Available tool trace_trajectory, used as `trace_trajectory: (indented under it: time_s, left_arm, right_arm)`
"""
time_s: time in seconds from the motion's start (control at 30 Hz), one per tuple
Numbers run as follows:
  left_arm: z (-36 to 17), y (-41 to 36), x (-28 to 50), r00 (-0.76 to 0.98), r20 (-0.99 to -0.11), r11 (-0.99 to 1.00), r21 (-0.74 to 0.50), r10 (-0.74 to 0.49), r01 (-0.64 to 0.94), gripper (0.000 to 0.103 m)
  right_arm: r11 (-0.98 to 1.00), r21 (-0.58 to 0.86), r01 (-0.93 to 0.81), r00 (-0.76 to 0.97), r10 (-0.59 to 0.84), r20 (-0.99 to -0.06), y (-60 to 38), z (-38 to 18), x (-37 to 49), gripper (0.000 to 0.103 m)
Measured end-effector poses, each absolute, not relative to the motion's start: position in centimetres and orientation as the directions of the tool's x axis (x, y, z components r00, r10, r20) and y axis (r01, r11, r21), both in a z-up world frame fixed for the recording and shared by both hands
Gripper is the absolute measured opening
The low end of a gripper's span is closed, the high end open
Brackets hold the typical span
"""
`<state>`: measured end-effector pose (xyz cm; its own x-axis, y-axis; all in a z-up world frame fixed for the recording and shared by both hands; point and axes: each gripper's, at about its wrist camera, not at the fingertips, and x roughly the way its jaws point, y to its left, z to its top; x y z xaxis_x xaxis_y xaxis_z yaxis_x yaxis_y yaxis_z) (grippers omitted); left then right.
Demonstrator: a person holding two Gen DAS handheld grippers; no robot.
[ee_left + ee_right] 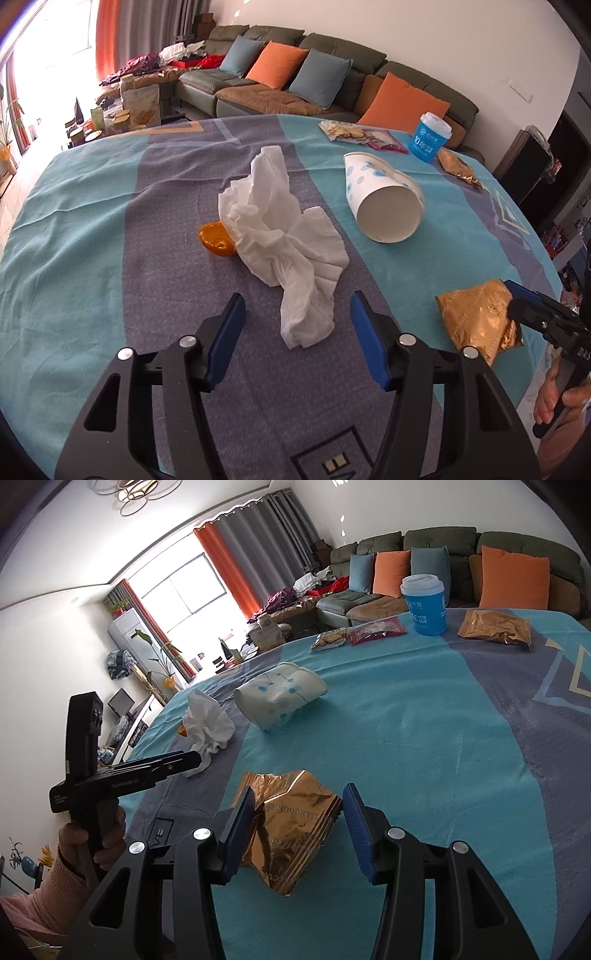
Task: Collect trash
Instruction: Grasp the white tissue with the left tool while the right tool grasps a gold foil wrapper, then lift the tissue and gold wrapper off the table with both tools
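Note:
A crumpled white tissue (284, 243) lies on the blue patterned tablecloth (92, 221), its near end between the open fingers of my left gripper (297, 308). An orange peel (216, 240) sits just left of the tissue. A crumpled gold foil wrapper (295, 823) lies between the open fingers of my right gripper (299, 805); it also shows in the left wrist view (476, 317). A white paper cup with blue dots (380, 197) lies on its side. A second gold wrapper (495, 626) lies at the far right.
A blue lidded cup (424, 603) stands upright at the far side, next to a red snack packet (376, 629) and a yellow snack packet (328, 638). A sofa with orange and blue cushions (332, 77) runs behind the table. The left gripper (192, 762) shows in the right wrist view.

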<state>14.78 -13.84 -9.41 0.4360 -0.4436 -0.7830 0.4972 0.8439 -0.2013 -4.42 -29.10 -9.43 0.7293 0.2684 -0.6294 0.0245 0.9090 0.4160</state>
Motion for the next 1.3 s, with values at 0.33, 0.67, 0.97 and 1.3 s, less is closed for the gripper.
trace_trajectory:
  time_s: [0.33,0.67,0.97,1.3]
  left_arm:
    - [-9.9,-14.5,15.2,0.441,-0.784,0.841,-0.184,-0.438,0.508,0.020]
    - [-9.3,-13.2,14.0,0.458,-0.759,0.836,-0.201,-0.463,0.511,0.008]
    - [-6.5,-10.8,11.2,0.508,-0.705,0.824,-0.197,-0.496,0.531,0.008]
    - [-4.0,-6.5,7.9,0.573,-0.650,0.836,-0.189,-0.499,0.515,0.008]
  right_arm:
    - [0.889,0.455,0.047,0.716,0.288,-0.636,-29.6,-10.2,-4.5,0.056]
    - [0.872,0.489,-0.020,0.698,0.363,-0.618,-28.2,-10.5,-4.2,0.036]
    - [0.870,0.489,-0.070,0.708,0.388,-0.590,-26.8,-9.6,-4.1,0.027]
    - [0.855,0.496,-0.150,0.719,0.439,-0.539,-24.3,-8.0,-3.4,0.025]
